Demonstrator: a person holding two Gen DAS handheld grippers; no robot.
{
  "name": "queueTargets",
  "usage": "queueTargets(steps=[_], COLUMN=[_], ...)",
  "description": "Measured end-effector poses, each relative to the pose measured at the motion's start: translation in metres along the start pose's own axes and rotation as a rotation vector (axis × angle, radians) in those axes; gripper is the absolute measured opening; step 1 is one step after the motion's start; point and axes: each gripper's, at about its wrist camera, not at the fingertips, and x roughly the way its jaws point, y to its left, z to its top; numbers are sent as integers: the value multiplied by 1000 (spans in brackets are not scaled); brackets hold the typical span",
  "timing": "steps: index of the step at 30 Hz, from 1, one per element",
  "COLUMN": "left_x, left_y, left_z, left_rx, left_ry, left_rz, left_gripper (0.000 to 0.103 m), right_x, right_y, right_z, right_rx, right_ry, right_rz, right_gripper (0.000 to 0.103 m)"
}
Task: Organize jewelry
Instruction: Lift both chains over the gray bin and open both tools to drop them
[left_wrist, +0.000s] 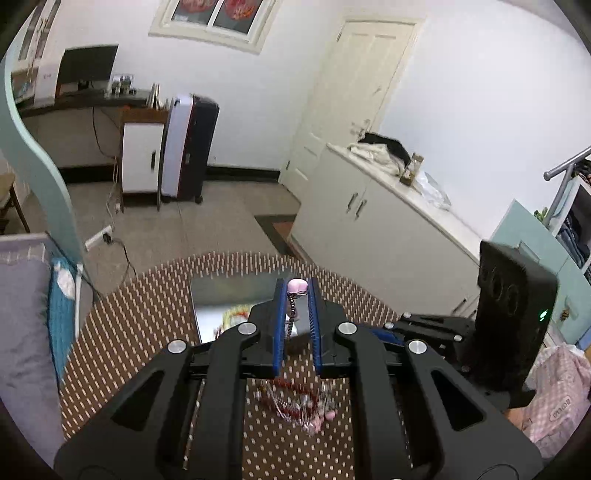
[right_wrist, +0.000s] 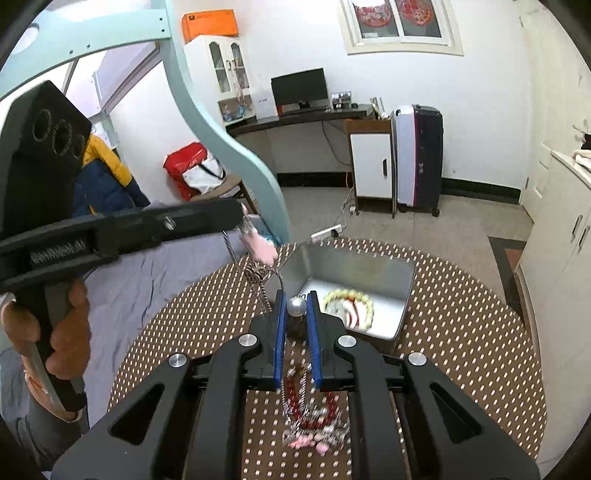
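My left gripper (left_wrist: 297, 290) is shut on a pink charm (left_wrist: 297, 286) with a dark bead chain hanging from it, held above the round table. It also shows in the right wrist view (right_wrist: 242, 218), with the pink charm piece (right_wrist: 260, 249) and a silver chain dangling. My right gripper (right_wrist: 296, 306) is shut on a silver bead (right_wrist: 296, 306) of a necklace. A pile of red, silver and pink jewelry (right_wrist: 312, 417) lies on the table under it, also in the left wrist view (left_wrist: 299, 404). A metal tin (right_wrist: 354, 273) holds a pale bead bracelet (right_wrist: 351, 306).
The round table has a brown dotted cloth (right_wrist: 461, 332). A bed with grey sheet (right_wrist: 140, 266) is at the left. White cabinets (left_wrist: 369, 221) stand at the right. My right gripper's body (left_wrist: 513, 314) is beside the left one.
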Motion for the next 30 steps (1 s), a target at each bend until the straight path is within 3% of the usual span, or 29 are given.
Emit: queueTargets(steps=[8, 12, 22, 30], left_x=[-7, 3, 86, 117], left_y=[-13, -16, 28, 47], left_z=[58, 65, 19, -13], left_rx=[55, 76, 28, -1], left_ry=[-105, -116, 122, 272], left_rz=[40, 61, 122, 131], left_gripper=[12, 12, 12, 13], right_x=[5, 15, 57, 71], right_y=[-11, -20, -37, -42], right_z=[23, 26, 10, 1], right_rx=[19, 37, 57, 65], right_ry=[-29, -22, 94, 135], right_rz=[-19, -24, -46, -45], right_gripper=[9, 10, 9, 11])
